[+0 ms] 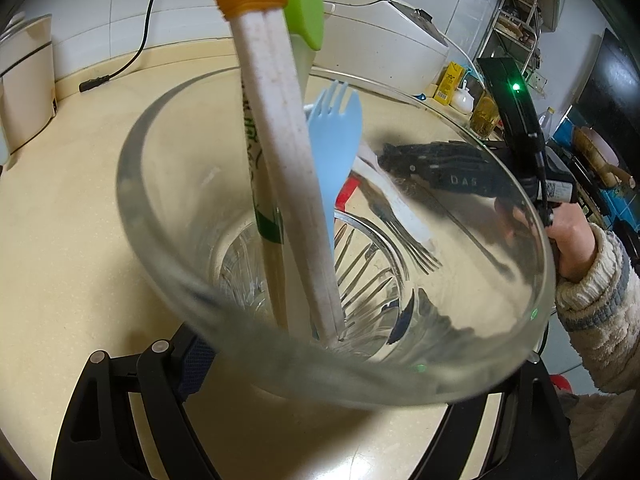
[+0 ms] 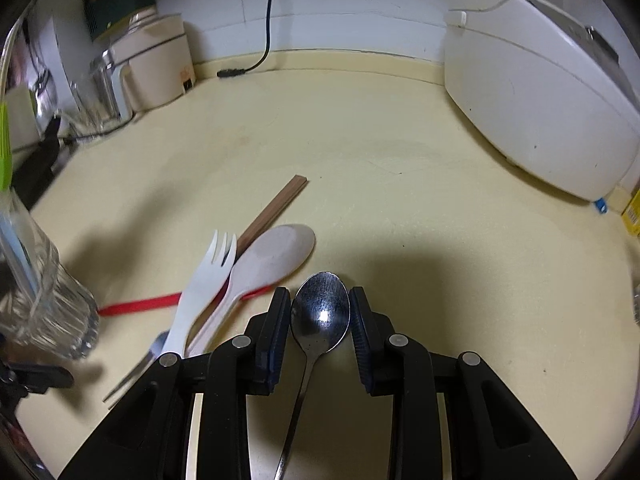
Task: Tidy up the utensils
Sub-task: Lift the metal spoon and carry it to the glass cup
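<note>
With the left gripper point(image 1: 320, 360) jaws clamped round the tilted glass point(image 1: 400, 380) of utensils and the right gripper point(image 2: 320, 330) jaws grasping the metal spoon point(image 2: 320, 312) by its bowl above the counter point(image 2: 400, 160), the smooth spoon could slip free, or the tilted glass spill its load.

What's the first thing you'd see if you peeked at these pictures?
A big clear glass fills the left view, with a blue fork-spoon and banded white chopsticks standing in it. In the right view, a shiny metal spoon sits between the right gripper fingers, above the cream counter.
</note>
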Motion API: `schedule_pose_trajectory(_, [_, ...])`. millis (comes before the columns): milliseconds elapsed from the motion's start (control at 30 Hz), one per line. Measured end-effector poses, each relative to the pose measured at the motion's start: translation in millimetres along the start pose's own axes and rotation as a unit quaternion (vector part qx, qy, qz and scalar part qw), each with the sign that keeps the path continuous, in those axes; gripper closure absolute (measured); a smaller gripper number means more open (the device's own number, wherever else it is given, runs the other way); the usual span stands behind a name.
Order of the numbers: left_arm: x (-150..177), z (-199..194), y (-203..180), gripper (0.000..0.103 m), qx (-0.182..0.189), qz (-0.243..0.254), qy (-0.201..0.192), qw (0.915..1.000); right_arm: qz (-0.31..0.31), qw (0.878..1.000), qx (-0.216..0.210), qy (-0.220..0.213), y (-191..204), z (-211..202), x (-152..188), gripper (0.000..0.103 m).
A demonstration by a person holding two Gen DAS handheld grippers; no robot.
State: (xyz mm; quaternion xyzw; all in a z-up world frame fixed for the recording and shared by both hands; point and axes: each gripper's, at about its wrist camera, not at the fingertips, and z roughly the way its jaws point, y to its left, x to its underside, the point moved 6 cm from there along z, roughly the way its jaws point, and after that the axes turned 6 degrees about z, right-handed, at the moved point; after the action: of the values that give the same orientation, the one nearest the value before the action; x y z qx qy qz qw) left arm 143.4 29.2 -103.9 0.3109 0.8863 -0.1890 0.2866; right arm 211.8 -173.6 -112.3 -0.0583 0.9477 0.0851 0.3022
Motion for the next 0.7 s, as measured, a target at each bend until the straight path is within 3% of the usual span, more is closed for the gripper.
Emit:
schedule_pose_trajectory(333, [0.2, -0.1, 0.1, 0.015, 0.002, -0.001, -0.001, 1.0000, -0.001, 1.000, 0.023, -0.001, -0.9, -3.8, 4.1, 0.072])
schedule_pose_trajectory(700, [-1.7, 0.5, -2.5, 0.015, -0.002, 0.001, 0.001, 1.0000, 0.003, 1.000, 0.015, 0.000, -0.2, -4.0, 4.0, 0.072])
